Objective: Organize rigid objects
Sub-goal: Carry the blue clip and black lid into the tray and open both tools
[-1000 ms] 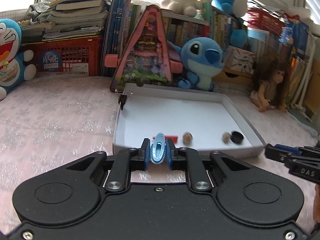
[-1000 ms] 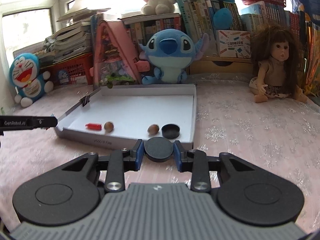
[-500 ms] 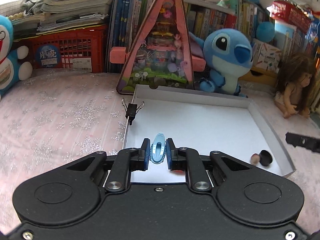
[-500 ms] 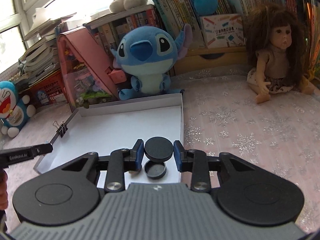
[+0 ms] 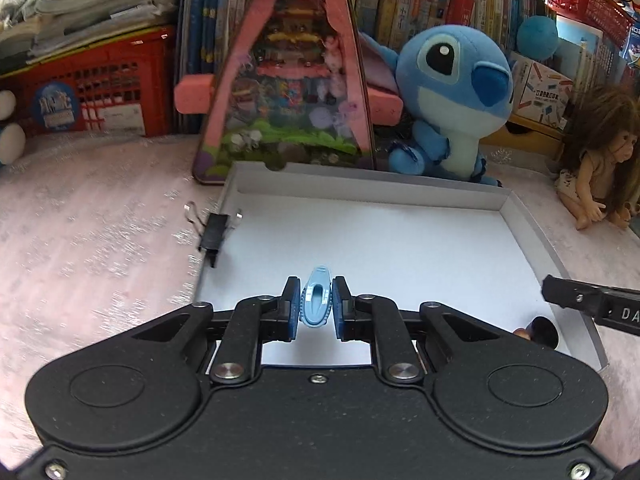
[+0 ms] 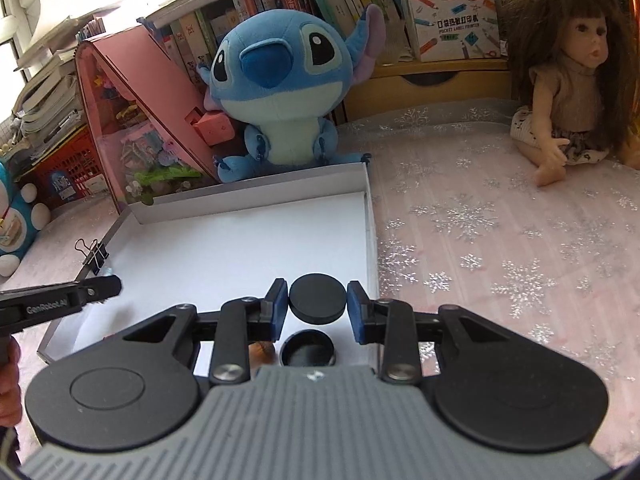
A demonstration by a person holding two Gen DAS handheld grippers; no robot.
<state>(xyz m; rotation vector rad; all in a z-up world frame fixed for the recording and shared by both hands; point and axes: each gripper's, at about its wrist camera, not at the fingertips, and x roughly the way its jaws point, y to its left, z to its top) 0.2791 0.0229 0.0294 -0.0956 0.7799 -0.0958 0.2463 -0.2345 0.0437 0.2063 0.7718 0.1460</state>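
- the left gripper's (image 5: 316,307) own black housing fills the bottom of the left wrist view and covers the near edge of the white tray (image 5: 520,208), so whatever lies there is hidden.
- a black binder clip (image 5: 216,232) with wire handles bites the tray's left wall; it is smeared by blur.
- the left jaws are pressed together on a small blue clip (image 5: 317,301), a ridged, tapered plastic piece standing on end between the blue pads, over the tray's near left floor.
- at the tray's near right corner a dark round thing and a brownish lump beside it are half cut off by the housing, too little to name from this view.
- the other gripper's black finger pokes in from the right edge, its lettering cut off.
- in the right wrist view the left gripper's finger enters from the left edge, with part of a hand (image 6: 8,384) below it, mostly out of frame.
- the right gripper (image 6: 317,306) pinches a flat, matte black disc (image 6: 317,304) by its rim, above the tray's near right corner.
- just under it a shallow black round cup (image 6: 307,348) sits on the tray floor, a brown nut-like thing (image 6: 262,349) touching or just beside it, mostly hidden by the finger linkage.
- the tray is smooth white card with low walls; it rests on a pink cloth (image 6: 500,240) with glittery snowflakes.
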